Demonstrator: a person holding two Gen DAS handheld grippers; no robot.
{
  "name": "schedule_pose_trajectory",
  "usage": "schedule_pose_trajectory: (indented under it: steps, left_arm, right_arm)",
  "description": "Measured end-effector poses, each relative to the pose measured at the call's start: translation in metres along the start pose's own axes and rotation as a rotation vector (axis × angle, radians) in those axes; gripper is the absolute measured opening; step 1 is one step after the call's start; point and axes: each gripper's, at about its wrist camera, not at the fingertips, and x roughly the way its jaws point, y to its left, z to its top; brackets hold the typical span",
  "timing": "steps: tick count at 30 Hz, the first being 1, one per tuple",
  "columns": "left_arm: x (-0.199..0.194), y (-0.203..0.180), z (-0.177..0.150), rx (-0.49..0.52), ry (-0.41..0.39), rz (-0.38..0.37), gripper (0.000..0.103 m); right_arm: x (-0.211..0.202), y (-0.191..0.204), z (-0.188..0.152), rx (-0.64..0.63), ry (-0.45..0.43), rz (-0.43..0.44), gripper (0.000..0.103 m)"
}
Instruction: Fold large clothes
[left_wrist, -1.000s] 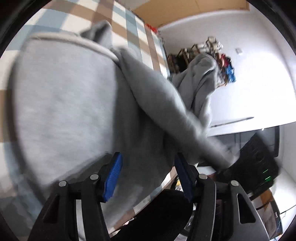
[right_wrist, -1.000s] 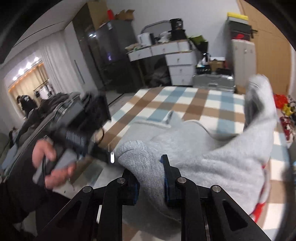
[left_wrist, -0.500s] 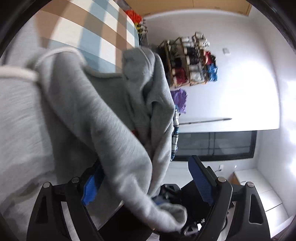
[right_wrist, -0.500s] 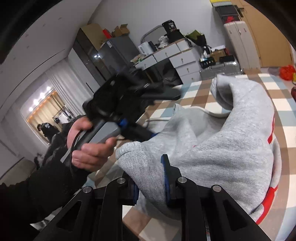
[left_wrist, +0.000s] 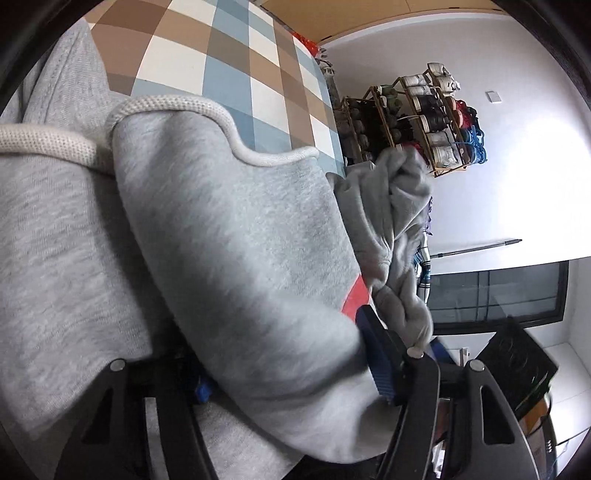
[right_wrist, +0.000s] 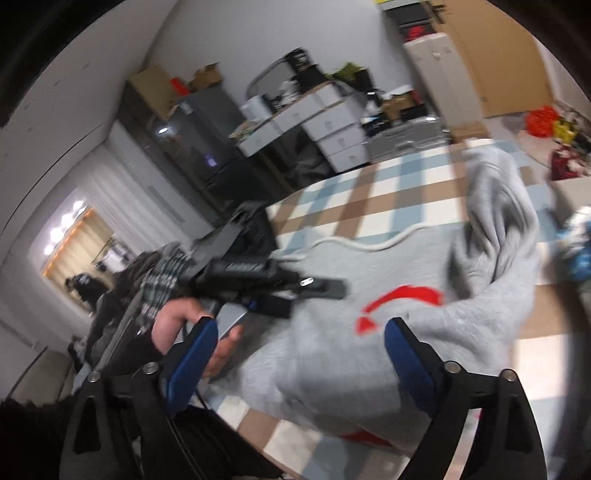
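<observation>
Checked cloth in blue, brown and white is covering the work surface, and a shoe rack is standing by the white wall far ahead of the left tongs. The grey hoodie is lying on this cloth, directly in front of both tongs, with its white drawstring curving across the fabric just beyond the left jaws.

The step in hand seems to be folding one side of the hoodie over the body. The left tongs are gripping a thick roll of grey fabric. It is filling the whole gap between the jaws, and the blue pad on the right side is pressing into it. The right tongs are standing wide apart and holding nothing. The hoodie with its red print is lying just ahead of them, below the gap. A loose sleeve is bunching up ahead and to the right of the left tongs.

Compared with one second ago, the right tongs were pinching a grey cuff tightly, and now their jaws have just been opening, with no cloth between the pads. The left jaws have just been closing on the roll.

Next, I think the right tongs are needing a new hold on the loose sleeve, so that it can be laid flat.
</observation>
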Motion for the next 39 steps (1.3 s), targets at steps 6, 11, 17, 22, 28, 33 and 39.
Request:
schedule_pose_trajectory:
  steps: [6, 11, 17, 22, 28, 33, 39]
  left_arm:
    - [-0.004, 0.003, -0.002, 0.035, -0.026, 0.005, 0.061]
    - [-0.010, 0.013, -0.008, 0.042, -0.047, -0.031, 0.061]
    - [-0.014, 0.017, -0.010, 0.038, -0.052, -0.051, 0.061]
    - [-0.016, 0.021, -0.009, 0.018, -0.054, -0.071, 0.061]
    - [-0.027, 0.027, -0.010, -0.024, -0.013, -0.154, 0.061]
    - [-0.048, 0.032, -0.015, -0.071, 0.011, -0.272, 0.061]
    - [-0.106, 0.017, -0.031, -0.005, -0.030, -0.342, 0.060]
  right_arm:
    - [-0.021, -0.043, 0.035, 0.088, 0.026, -0.287, 0.100]
    - [0.004, -0.111, 0.057, 0.381, 0.205, -0.332, 0.100]
    - [0.049, -0.163, 0.055, 0.617, 0.331, -0.368, 0.100]
    - [0.071, -0.175, 0.046, 0.676, 0.324, -0.356, 0.067]
    - [0.040, -0.129, 0.046, 0.571, 0.111, -0.193, 0.028]
    - [0.031, -0.047, 0.060, 0.411, 0.049, -0.133, 0.024]
    - [0.061, 0.060, 0.080, 0.231, 0.103, -0.145, 0.023]
